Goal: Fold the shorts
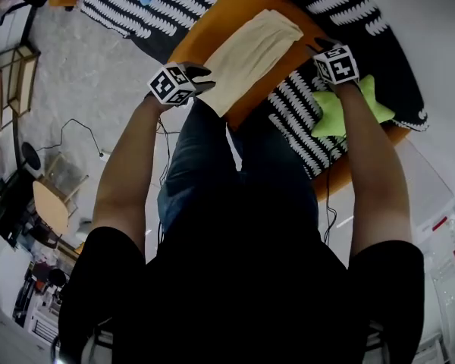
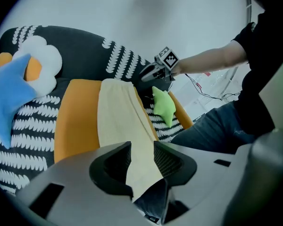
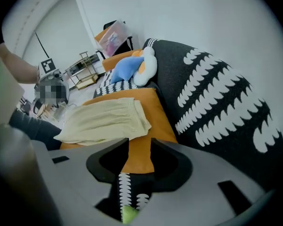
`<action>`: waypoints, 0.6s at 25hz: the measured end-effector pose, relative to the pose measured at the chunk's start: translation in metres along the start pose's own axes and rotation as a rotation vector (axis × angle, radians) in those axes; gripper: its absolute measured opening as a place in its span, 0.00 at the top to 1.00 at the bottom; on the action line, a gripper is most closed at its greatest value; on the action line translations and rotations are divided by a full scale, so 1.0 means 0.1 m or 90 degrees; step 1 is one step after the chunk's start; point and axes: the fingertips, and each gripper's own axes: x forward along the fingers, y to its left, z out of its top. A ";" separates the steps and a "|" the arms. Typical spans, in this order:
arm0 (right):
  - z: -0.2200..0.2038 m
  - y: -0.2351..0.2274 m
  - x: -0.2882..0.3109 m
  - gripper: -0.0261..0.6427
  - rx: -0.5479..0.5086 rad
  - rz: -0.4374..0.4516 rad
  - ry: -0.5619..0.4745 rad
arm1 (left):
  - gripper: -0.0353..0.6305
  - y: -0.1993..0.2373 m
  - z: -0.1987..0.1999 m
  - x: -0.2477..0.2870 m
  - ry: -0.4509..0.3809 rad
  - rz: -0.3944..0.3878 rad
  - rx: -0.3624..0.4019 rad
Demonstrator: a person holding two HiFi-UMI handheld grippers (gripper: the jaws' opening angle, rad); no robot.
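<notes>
Cream shorts [image 1: 254, 55] lie folded into a long flat strip on an orange cushion [image 1: 205, 38] of the black-and-white sofa. My left gripper [image 1: 203, 78] hovers at the strip's near left corner. In the left gripper view the left gripper [image 2: 142, 159] stands open, and the shorts [image 2: 120, 117] show through the gap, apart from the pads. My right gripper [image 1: 322, 45] is at the right of the cushion, beside the shorts' far end. In its own view the right gripper [image 3: 139, 157] is open with nothing in it, and the shorts [image 3: 104, 119] lie beyond on the left.
A green star pillow [image 1: 341, 108] sits under my right forearm. A blue star pillow [image 2: 9, 95] and a white egg-shaped pillow [image 2: 40, 60] lean on the sofa back [image 3: 217, 88]. My legs press against the cushion's front edge. A wire rack [image 1: 15, 74] stands on the floor at left.
</notes>
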 end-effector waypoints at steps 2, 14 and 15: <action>-0.03 -0.02 0.01 0.73 0.022 0.003 -0.010 | 0.70 0.09 0.13 -0.01 0.005 0.006 0.015; 0.12 -0.15 0.23 0.72 0.167 0.027 -0.093 | 0.70 0.59 0.87 0.15 -0.023 0.012 0.037; 0.13 -0.15 0.25 0.72 0.171 0.029 -0.095 | 0.70 0.63 0.93 0.18 -0.026 0.012 0.037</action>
